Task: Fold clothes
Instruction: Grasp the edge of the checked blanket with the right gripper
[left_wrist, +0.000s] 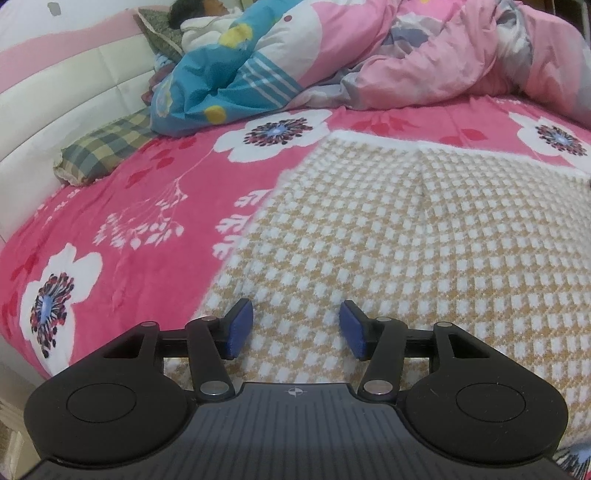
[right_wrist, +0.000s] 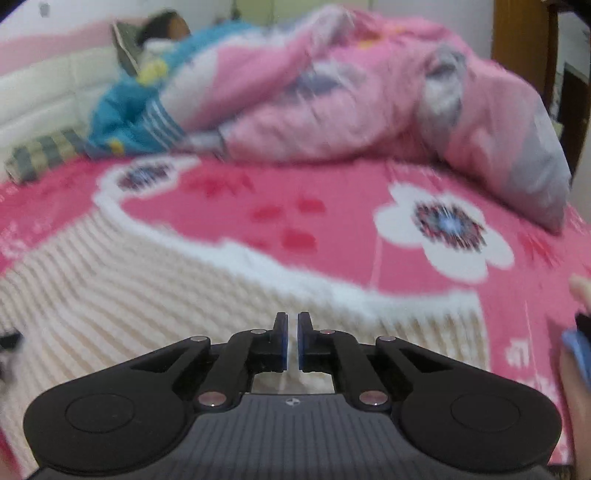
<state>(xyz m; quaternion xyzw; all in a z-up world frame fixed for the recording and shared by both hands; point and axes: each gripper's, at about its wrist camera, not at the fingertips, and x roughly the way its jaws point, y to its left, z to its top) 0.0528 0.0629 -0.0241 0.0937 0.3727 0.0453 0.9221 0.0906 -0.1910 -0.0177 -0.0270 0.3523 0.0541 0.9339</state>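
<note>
Nearest the left wrist camera is the left gripper (left_wrist: 296, 329), its two blue-padded fingers (left_wrist: 242, 326) standing well apart with nothing between them but the cloth below. They hang over the checked garment (left_wrist: 406, 236), a knitted piece in tan and white squares spread flat on the pink flowered bedsheet (left_wrist: 147, 192). Whether the pads touch the knit cannot be told from this view; they pinch none of it.

In the right wrist view the right gripper (right_wrist: 291, 341) has its fingers (right_wrist: 281, 339) drawn together, only a thin slit left between the blue pads, and no cloth caught in it. It sits above the same garment (right_wrist: 129, 288), which here looks pale and ribbed because the picture is smeared. The garment's white edge (right_wrist: 295, 266) runs across just beyond the fingertips, with pink sheet past it. At the right border a hand (right_wrist: 576, 369) shows in part, with something blue (right_wrist: 578, 350) against it; too blurred to name.

The garment lies at the near side of the bed, its far edge straight and a faint crease running down its middle in the left view. Beyond it a plaid pillow (left_wrist: 107, 144) rests against the white padded headboard (left_wrist: 66, 92). A heaped pink and blue quilt (left_wrist: 332, 62) fills the far side, and a person (left_wrist: 195, 14) lies under it, head on a pillow.
</note>
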